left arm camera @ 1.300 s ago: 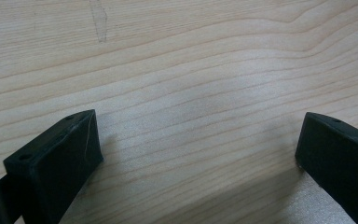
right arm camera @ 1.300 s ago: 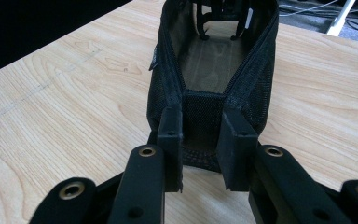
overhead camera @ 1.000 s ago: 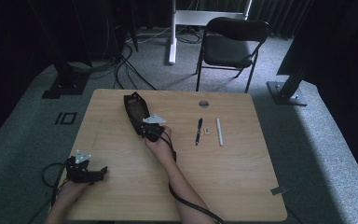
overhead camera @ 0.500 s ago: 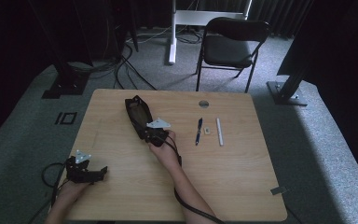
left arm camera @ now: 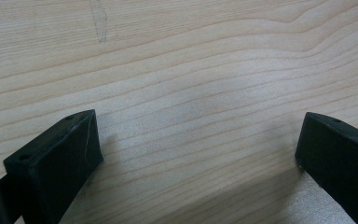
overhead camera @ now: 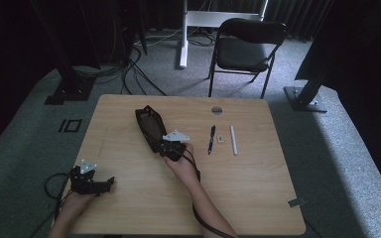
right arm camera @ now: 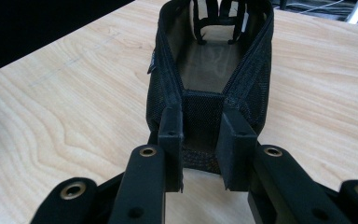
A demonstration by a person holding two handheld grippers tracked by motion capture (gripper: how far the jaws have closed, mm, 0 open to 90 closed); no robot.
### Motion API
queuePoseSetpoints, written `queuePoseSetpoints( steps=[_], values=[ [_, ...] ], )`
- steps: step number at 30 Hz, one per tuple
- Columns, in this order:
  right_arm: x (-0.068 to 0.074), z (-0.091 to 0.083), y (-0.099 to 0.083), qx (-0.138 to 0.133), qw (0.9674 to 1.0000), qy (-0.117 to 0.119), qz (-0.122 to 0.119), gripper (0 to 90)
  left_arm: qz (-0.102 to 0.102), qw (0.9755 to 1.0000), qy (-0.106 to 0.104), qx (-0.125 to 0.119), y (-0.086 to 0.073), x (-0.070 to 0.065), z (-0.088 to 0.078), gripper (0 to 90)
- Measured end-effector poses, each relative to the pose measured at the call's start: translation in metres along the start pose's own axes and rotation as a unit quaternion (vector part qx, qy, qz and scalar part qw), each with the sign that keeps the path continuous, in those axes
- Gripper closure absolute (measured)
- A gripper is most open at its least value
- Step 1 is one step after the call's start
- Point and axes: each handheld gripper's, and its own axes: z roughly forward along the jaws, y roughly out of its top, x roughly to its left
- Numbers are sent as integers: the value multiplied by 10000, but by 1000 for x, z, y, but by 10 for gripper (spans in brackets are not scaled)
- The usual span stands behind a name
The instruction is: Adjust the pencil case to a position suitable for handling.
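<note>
A black mesh pouch (overhead camera: 149,125) lies open on the wooden table (overhead camera: 238,188), running from the far left toward the middle. My right gripper (overhead camera: 162,147) is shut on its near end. In the right gripper view the two jaws pinch the pouch's end wall (right arm camera: 200,119), and the unzipped inside stretches away beyond them. My left gripper (overhead camera: 108,184) rests near the table's front left corner. Its jaws stand wide apart over bare wood (left arm camera: 198,140), holding nothing.
A dark pen (overhead camera: 212,140), a small pale block (overhead camera: 221,139) and a white stick (overhead camera: 233,140) lie side by side right of the pouch. A round cable port (overhead camera: 217,110) sits at the far edge. A black chair (overhead camera: 248,47) stands behind the table.
My right gripper has drawn back toward the near right, dragging the pouch's near end with it. The left gripper has stayed put.
</note>
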Motion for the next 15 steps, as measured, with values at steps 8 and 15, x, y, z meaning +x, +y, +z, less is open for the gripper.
queuePoseSetpoints(
  steps=[8,15],
  values=[
    [-3,-10,-11,46,10000,40,7,733,6,10000,0,6,0,0,0,3],
    [-7,-24,-16,70,9999,47,-87,734,8,10000,1,5,0,0,0,3]
  ],
)
